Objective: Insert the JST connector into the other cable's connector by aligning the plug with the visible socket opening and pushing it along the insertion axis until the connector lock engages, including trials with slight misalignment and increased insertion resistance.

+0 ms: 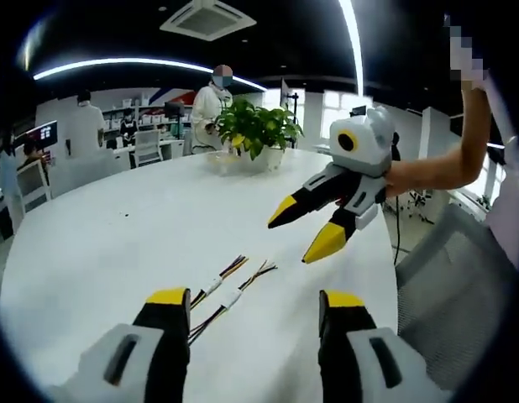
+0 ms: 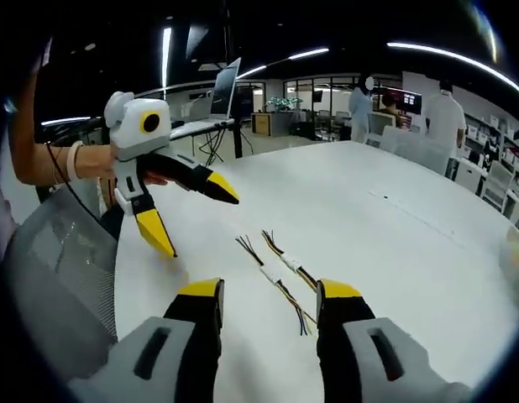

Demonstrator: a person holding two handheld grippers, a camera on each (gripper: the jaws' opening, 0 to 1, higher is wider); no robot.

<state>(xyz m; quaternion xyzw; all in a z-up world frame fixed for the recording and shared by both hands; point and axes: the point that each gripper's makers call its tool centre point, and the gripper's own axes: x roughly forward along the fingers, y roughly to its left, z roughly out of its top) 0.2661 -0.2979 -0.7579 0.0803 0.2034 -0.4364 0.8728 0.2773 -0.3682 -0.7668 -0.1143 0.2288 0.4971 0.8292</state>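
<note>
Two short multi-coloured cables lie side by side on the white table (image 1: 100, 243), each with a small white JST connector partway along: one cable (image 1: 213, 285) (image 2: 268, 273) and the other cable (image 1: 233, 298) (image 2: 290, 263). They are apart, not mated. My left gripper (image 1: 255, 300) is open, its yellow-tipped jaws just short of the cables, with nothing between them. It also hangs open in the air at the left of the right gripper view (image 2: 201, 227). My right gripper (image 2: 269, 290) is open and empty near the cables' ends, and shows raised above the table (image 1: 290, 242), held by a bare arm.
A potted plant (image 1: 258, 126) stands in a bowl at the table's far side. A grey mesh chair (image 1: 461, 277) (image 2: 49, 277) sits at the table edge beside me. People (image 1: 211, 105) stand by desks beyond. A laptop (image 2: 226, 84) sits on a stand.
</note>
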